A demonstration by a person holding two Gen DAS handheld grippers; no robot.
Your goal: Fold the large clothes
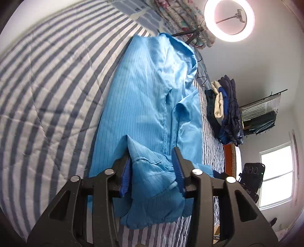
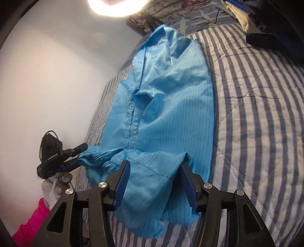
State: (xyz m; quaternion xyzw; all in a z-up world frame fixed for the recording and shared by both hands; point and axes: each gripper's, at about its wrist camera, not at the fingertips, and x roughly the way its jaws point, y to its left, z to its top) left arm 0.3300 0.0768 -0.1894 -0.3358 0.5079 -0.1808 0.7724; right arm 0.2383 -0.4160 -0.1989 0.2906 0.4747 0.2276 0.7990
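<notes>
A large light-blue pinstriped garment [image 1: 144, 98] lies lengthwise on a striped bed; it also fills the middle of the right wrist view [image 2: 167, 106]. Its near end is lifted and bunched. My left gripper [image 1: 152, 157] has its jaws wide apart with a bunched fold and cuff of the blue cloth between them. My right gripper [image 2: 155, 167] also has its jaws wide apart around the lifted near edge of the cloth. The left gripper [image 2: 76, 157] shows in the right wrist view, at the sleeve cuff.
The bed has a blue-and-white striped quilt [image 1: 47, 95]. A pile of dark and cream clothes [image 1: 226, 110] sits at the bed's far side. A ring light [image 1: 229, 19] on a stand and a floral pillow [image 1: 182, 17] are at the head. A window [image 1: 277, 174] is in the wall.
</notes>
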